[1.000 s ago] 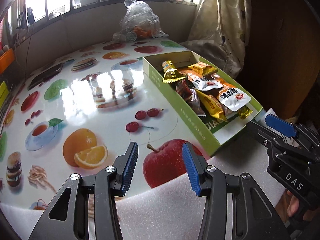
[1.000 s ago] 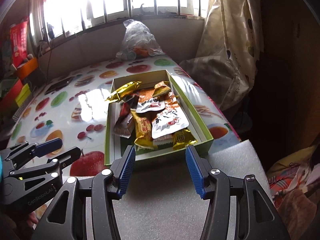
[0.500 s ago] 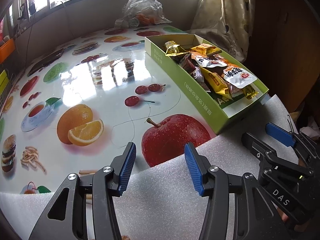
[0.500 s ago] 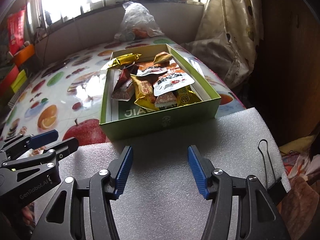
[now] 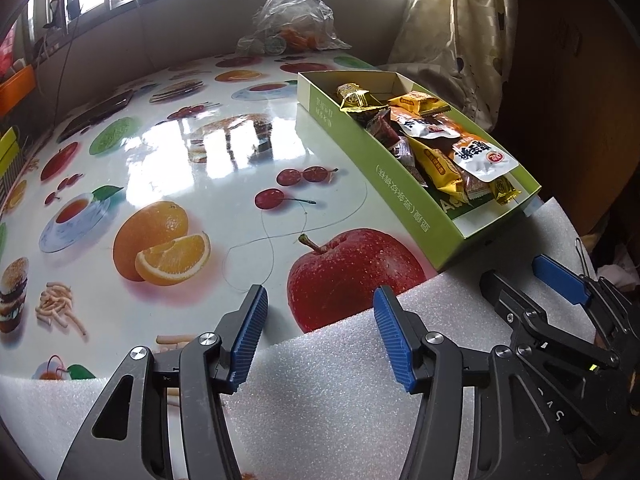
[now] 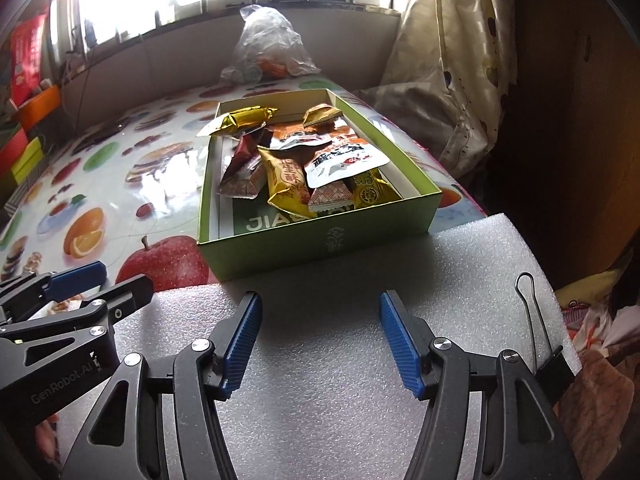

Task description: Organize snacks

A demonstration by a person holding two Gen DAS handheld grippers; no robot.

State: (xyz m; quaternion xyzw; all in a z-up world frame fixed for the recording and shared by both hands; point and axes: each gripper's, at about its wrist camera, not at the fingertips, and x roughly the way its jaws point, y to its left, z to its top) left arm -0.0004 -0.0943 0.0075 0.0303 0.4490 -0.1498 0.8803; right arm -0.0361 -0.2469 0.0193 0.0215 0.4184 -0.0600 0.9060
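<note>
A green cardboard box point(image 6: 320, 246) point(image 5: 400, 196) sits on the fruit-print table, filled with several wrapped snacks point(image 6: 316, 164) point(image 5: 432, 144) in gold, orange, white and brown. My right gripper point(image 6: 320, 336) hovers over the white foam sheet point(image 6: 340, 380) just in front of the box; its jaws are opening and hold nothing. Left of the box my left gripper point(image 5: 320, 332) hangs over the foam's edge near a printed red apple, its jaws opening too, with nothing between them. Each gripper shows in the other's view point(image 5: 536, 280) point(image 6: 100, 280).
A clear plastic bag point(image 5: 292, 20) with goods lies at the table's far edge under the window. A curtain point(image 6: 452, 80) hangs at the right. A black binder clip point(image 6: 552, 364) grips the foam's right edge. Coloured boxes point(image 6: 24, 152) stand at the far left.
Both pairs of jaws have spread wider. The right gripper has drawn back and down from the box, so more foam lies below it. The left view has tipped down a little.
</note>
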